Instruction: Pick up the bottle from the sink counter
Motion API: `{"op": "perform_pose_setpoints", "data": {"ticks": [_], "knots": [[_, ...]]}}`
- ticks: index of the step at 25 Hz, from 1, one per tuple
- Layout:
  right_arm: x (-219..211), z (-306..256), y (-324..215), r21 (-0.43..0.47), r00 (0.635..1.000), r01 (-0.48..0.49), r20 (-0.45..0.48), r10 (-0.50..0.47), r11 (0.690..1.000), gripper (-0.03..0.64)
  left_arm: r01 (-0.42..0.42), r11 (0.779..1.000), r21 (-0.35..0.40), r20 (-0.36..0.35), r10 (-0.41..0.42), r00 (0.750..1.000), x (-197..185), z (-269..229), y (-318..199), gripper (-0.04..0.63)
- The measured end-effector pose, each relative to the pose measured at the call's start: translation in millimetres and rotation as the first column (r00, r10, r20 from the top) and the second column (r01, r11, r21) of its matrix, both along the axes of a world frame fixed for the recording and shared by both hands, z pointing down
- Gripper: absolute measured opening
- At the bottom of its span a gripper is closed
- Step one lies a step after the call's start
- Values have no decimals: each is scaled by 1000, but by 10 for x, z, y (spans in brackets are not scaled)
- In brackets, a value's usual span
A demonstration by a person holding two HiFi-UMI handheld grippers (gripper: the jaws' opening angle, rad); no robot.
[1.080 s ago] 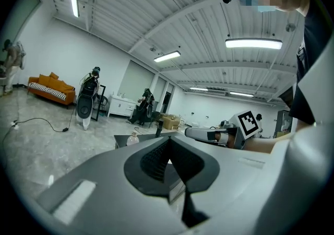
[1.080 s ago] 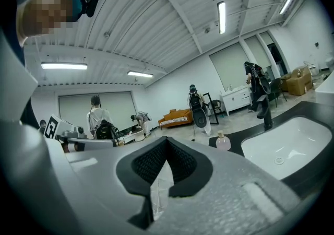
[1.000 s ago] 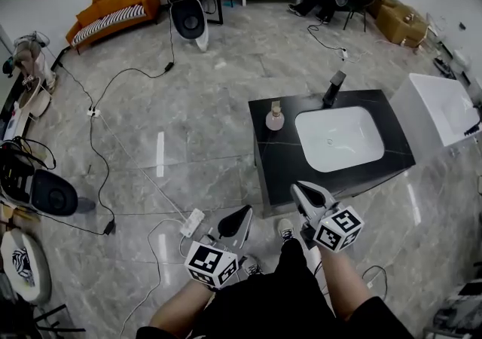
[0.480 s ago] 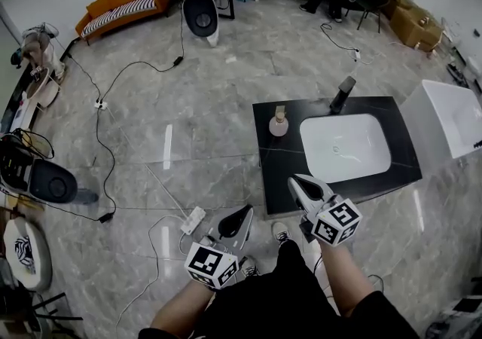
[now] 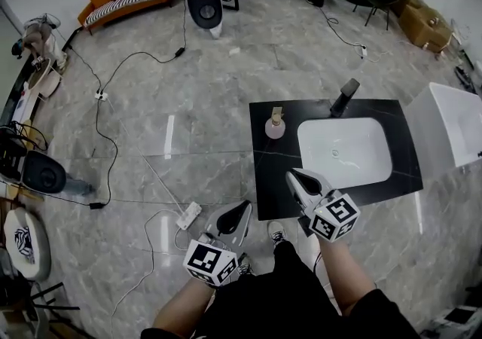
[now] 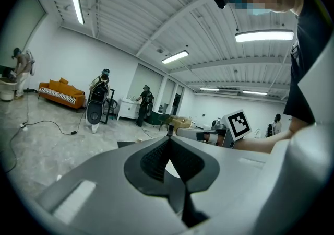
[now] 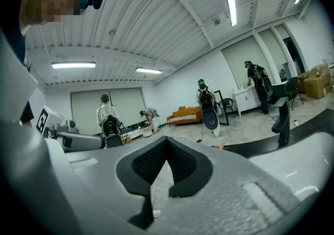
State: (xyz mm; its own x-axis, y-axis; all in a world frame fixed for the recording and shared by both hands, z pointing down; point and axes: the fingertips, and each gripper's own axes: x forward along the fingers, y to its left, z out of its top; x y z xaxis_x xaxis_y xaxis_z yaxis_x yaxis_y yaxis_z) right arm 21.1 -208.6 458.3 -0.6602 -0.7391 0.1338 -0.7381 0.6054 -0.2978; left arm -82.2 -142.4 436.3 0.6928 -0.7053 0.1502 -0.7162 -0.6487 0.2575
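Pale round pump bottle stands untouched at upper left of black stone surface. Approach step. Left gripper and right gripper closed, empty. Next, likely: open right, reach up-frame.

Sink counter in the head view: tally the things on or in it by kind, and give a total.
Bottle: 1
Faucet: 1
Basin: 1
Total: 3
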Motion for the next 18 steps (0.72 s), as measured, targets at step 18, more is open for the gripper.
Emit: {"op": "perform_pose_setpoints", "data": {"ticks": [18], "knots": [[154,263,-696,-2,998,50,-25,-50,999,0,-3,1000,12,-15,3,1000,366,83,-377,3]]}}
